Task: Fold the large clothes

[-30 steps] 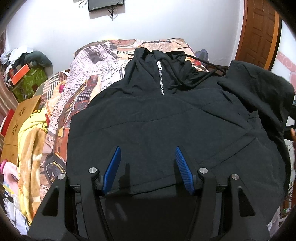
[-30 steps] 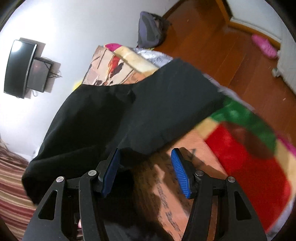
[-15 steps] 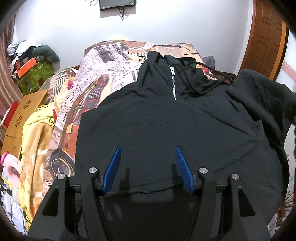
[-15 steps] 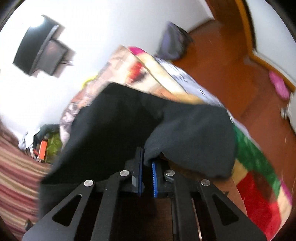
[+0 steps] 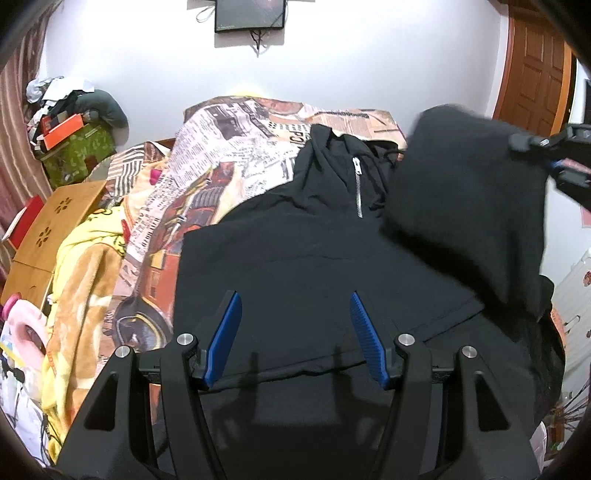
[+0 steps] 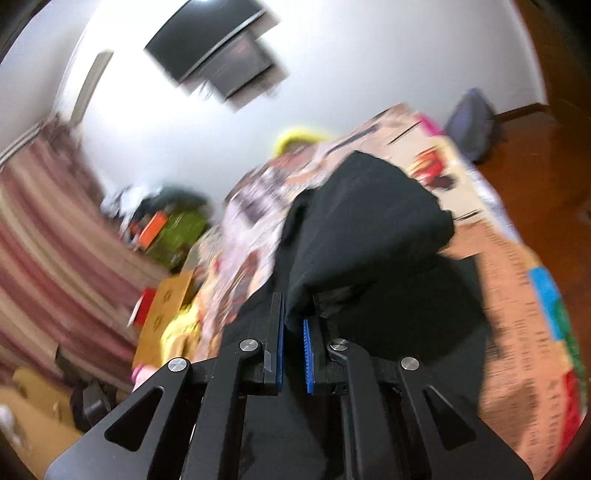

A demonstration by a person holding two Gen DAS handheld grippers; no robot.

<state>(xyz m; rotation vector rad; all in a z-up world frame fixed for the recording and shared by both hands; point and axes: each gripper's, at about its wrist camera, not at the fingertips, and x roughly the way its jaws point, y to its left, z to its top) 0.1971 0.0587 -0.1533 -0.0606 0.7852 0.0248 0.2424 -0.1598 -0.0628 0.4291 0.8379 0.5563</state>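
A black zip hoodie lies face up on the printed bedspread, its zipper toward the far wall. My left gripper hovers open over the hoodie's lower hem, nothing between its blue pads. My right gripper is shut on the hoodie's right sleeve, which hangs lifted and bunched above the body. In the left wrist view that raised sleeve drapes at the right, with the right gripper at the frame's edge.
A yellow blanket and a wooden lap table lie left of the bed. A green box with clutter stands in the far left corner. A screen hangs on the wall. A wooden door is at the right.
My right gripper closed on the sleeve at the bed's right edge, then lifted and rolled with it, carrying it over the hoodie's body. The left gripper drew back slightly, still open.
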